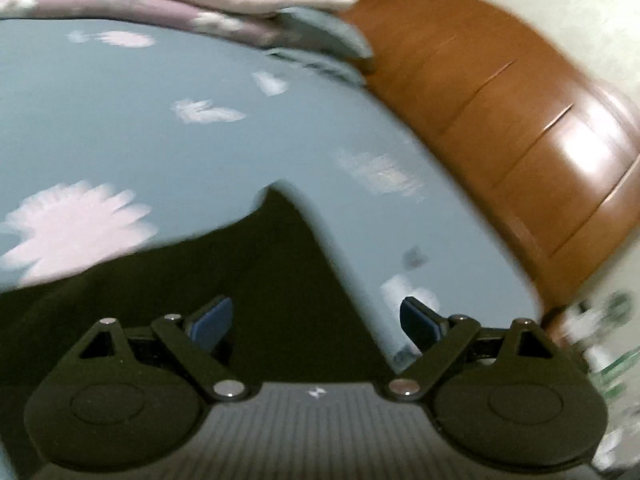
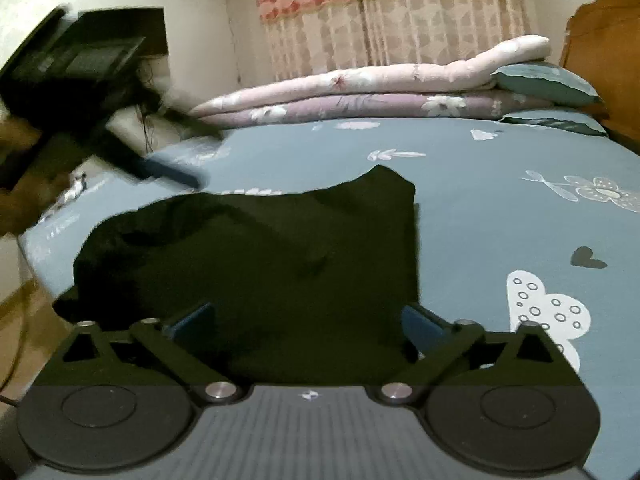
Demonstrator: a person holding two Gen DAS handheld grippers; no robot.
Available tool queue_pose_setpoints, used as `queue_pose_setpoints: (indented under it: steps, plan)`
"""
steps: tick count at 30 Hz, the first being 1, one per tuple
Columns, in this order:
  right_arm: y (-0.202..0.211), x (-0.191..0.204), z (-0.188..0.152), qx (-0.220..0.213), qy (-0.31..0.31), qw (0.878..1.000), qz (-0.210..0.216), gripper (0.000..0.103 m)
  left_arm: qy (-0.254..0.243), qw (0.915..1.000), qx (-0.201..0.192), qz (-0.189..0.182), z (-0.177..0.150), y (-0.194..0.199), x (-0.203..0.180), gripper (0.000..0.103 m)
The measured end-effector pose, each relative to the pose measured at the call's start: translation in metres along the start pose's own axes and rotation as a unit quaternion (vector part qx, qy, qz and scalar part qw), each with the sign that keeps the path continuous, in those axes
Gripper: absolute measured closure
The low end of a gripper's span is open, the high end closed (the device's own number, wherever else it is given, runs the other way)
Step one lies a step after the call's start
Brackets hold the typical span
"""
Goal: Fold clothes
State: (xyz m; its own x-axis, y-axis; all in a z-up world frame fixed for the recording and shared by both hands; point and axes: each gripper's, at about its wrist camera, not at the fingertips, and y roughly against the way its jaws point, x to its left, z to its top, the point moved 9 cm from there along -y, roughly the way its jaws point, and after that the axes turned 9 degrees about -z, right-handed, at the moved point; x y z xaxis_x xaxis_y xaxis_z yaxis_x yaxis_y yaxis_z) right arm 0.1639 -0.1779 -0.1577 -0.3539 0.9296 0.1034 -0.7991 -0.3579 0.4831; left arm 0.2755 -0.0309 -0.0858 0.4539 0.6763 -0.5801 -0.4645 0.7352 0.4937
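Note:
A black garment (image 2: 260,260) lies rumpled on the blue-grey bed sheet (image 2: 500,232), one corner peaked up toward the far side. My right gripper (image 2: 306,316) hovers low over its near edge, open wide, with dark cloth lying between the fingers and the blue pads (image 2: 192,320) not pressing it. In the left wrist view the same black garment (image 1: 240,280) fills the lower left. My left gripper (image 1: 316,320) is open above its right edge, one finger over the cloth and the other over the sheet (image 1: 180,140). This view is motion-blurred.
Folded pink and mauve quilts (image 2: 360,88) and grey-blue pillows (image 2: 548,84) are stacked at the far side of the bed. A wooden headboard (image 1: 500,120) runs along the right. A patterned curtain (image 2: 380,12) hangs behind. A blurred dark tool (image 2: 80,60) is at upper left.

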Motion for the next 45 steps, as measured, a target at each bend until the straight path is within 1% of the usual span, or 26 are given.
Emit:
queue_pose_setpoints:
  steps: [2, 3, 5, 8, 10, 12, 17, 20, 22, 25, 28, 29, 31, 32, 33, 35, 38, 40, 42, 45]
  plan:
    - [-0.001, -0.003, -0.001, 0.005, -0.008, 1.0, 0.0, 0.0, 0.008, 0.9993, 0.008, -0.036, 0.019, -0.034, 0.001, 0.012]
    - [-0.002, -0.005, -0.002, 0.01, -0.01, 1.0, -0.003, 0.0, 0.017, 0.9987, 0.016, -0.045, 0.026, -0.053, 0.007, 0.012]
    - [-0.005, -0.009, -0.002, 0.016, -0.017, 1.0, -0.006, 0.0, 0.046, 0.9976, 0.024, -0.046, 0.037, -0.088, 0.022, 0.012]
    - [-0.007, -0.013, -0.003, 0.024, -0.029, 0.999, -0.002, 0.0, 0.09, 0.9945, 0.025, -0.047, 0.043, -0.122, 0.051, 0.012]
    - [-0.01, -0.015, -0.005, 0.03, -0.038, 0.999, 0.004, 0.0, 0.116, 0.9922, 0.025, -0.039, 0.043, -0.138, 0.071, 0.013]
    - [-0.013, -0.016, -0.005, 0.036, -0.043, 0.998, 0.007, 0.0, 0.135, 0.9901, 0.016, -0.037, 0.043, -0.147, 0.084, 0.013]
    - [-0.015, -0.017, -0.005, 0.039, -0.041, 0.998, 0.005, 0.0, 0.131, 0.991, -0.002, -0.025, 0.055, -0.159, 0.093, 0.013]
    - [-0.015, -0.016, -0.005, 0.034, -0.033, 0.999, -0.004, 0.0, 0.12, 0.9927, 0.001, -0.011, 0.06, -0.153, 0.084, 0.013]
    - [-0.013, -0.015, -0.004, 0.028, -0.03, 0.999, -0.004, 0.0, 0.102, 0.9946, -0.006, -0.015, 0.067, -0.14, 0.07, 0.013]
    - [-0.01, -0.013, -0.003, 0.019, -0.027, 0.999, -0.001, 0.0, 0.095, 0.995, -0.005, -0.028, 0.058, -0.119, 0.06, 0.012]
    - [-0.006, -0.01, -0.005, 0.017, -0.019, 1.0, -0.002, 0.0, 0.106, 0.9939, 0.007, -0.031, 0.041, -0.109, 0.063, 0.012]
    - [-0.006, -0.01, -0.006, 0.018, -0.018, 1.0, -0.002, 0.0, 0.106, 0.9941, 0.012, -0.016, 0.035, -0.11, 0.068, 0.012]
    - [-0.006, -0.009, -0.007, 0.021, -0.018, 1.0, -0.001, 0.0, 0.105, 0.994, 0.019, 0.024, 0.026, -0.113, 0.084, 0.013]
    - [-0.005, -0.01, -0.007, 0.023, -0.02, 1.0, -0.001, 0.0, 0.106, 0.9937, 0.017, 0.032, 0.026, -0.113, 0.089, 0.014]
    - [-0.006, -0.011, -0.008, 0.025, -0.023, 0.999, -0.002, 0.0, 0.109, 0.9934, 0.013, 0.031, 0.027, -0.111, 0.091, 0.014]
    - [-0.006, -0.012, -0.009, 0.029, -0.029, 0.999, -0.003, 0.0, 0.111, 0.9928, 0.01, 0.044, 0.032, -0.104, 0.089, 0.014]
    - [-0.005, -0.013, -0.011, 0.033, -0.037, 0.999, -0.004, 0.0, 0.063, 0.9966, 0.011, 0.053, 0.045, -0.087, 0.067, 0.014]
    - [-0.005, -0.014, -0.011, 0.033, -0.039, 0.999, -0.004, 0.0, 0.041, 0.9977, 0.012, 0.053, 0.051, -0.073, 0.052, 0.014]
    - [-0.005, -0.014, -0.012, 0.033, -0.039, 0.999, -0.007, 0.0, 0.025, 0.9978, 0.017, 0.059, 0.052, -0.056, 0.039, 0.014]
    - [-0.005, -0.014, -0.012, 0.034, -0.039, 0.999, -0.009, 0.0, -0.003, 0.996, 0.03, 0.084, 0.051, -0.029, 0.026, 0.014]
